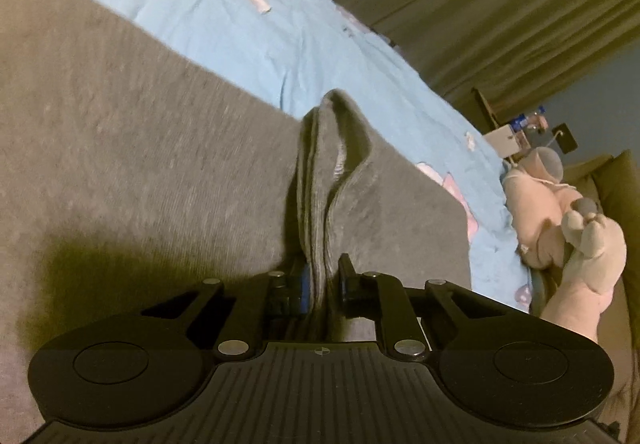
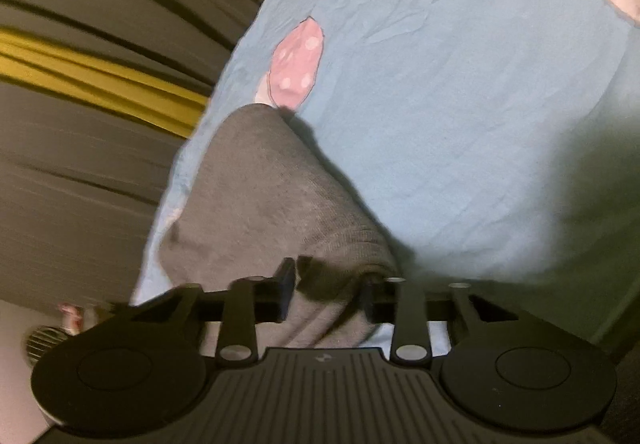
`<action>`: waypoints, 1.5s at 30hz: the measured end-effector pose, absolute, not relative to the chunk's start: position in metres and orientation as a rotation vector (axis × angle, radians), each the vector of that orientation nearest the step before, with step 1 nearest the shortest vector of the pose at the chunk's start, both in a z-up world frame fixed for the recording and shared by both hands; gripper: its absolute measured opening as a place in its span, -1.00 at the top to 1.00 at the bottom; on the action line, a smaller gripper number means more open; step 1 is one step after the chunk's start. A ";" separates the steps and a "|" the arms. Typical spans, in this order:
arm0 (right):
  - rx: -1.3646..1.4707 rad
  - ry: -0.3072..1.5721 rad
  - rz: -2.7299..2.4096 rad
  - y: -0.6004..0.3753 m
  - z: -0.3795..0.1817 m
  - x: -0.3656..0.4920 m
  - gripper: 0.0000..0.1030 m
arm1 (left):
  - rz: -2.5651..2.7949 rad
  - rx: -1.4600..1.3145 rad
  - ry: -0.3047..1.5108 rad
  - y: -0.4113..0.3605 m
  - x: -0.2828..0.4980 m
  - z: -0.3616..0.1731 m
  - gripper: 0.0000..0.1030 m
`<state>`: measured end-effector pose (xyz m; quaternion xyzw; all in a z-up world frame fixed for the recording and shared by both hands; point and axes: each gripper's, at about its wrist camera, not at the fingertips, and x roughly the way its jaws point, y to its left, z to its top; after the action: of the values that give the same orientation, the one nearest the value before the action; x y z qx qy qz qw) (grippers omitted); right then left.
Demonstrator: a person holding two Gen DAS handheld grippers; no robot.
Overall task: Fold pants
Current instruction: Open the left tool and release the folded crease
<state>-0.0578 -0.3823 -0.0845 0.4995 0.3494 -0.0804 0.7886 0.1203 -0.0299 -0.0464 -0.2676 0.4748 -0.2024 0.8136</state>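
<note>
The grey pants (image 1: 132, 148) lie spread over a light blue bedsheet (image 1: 224, 32). My left gripper (image 1: 320, 276) is shut on a bunched, layered edge of the pants that stands up in a ridge between the fingers. In the right wrist view another part of the grey pants (image 2: 260, 212) runs from the sheet (image 2: 460, 92) into my right gripper (image 2: 328, 284). Its jaws stand fairly wide apart with a thick fold of the fabric filling the gap between them; the cloth looks held.
A pink-and-grey stuffed toy (image 1: 568, 220) lies at the bed's right edge. Olive curtains (image 1: 500, 4) hang behind the bed, with a yellow strip (image 2: 100, 76) among them. Small boxes and clutter (image 1: 516, 132) stand beyond the bed. The sheet has pink printed patches (image 2: 298, 64).
</note>
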 end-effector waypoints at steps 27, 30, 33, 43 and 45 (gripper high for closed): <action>0.693 0.910 0.183 -0.315 -0.025 -0.026 0.06 | -0.218 -0.554 0.885 0.104 0.090 -0.038 0.10; 0.662 0.900 0.209 -0.310 -0.021 -0.028 -0.04 | -0.222 -0.554 0.882 0.099 0.103 -0.033 -0.21; 0.613 0.876 0.278 -0.304 -0.015 -0.029 -0.27 | -0.236 -0.587 0.904 0.098 0.120 -0.034 -0.37; 0.420 0.734 0.131 -0.309 -0.005 -0.018 0.09 | -0.229 -0.467 0.924 0.069 0.155 -0.040 0.37; 0.394 0.777 0.140 -0.302 -0.023 -0.009 0.32 | -0.218 -0.433 0.924 0.064 0.155 -0.038 0.47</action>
<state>-0.0094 -0.3025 -0.0234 0.1904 0.3761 0.0679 0.9043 0.1554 0.0639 -0.0384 -0.2067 0.4415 -0.1042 0.8669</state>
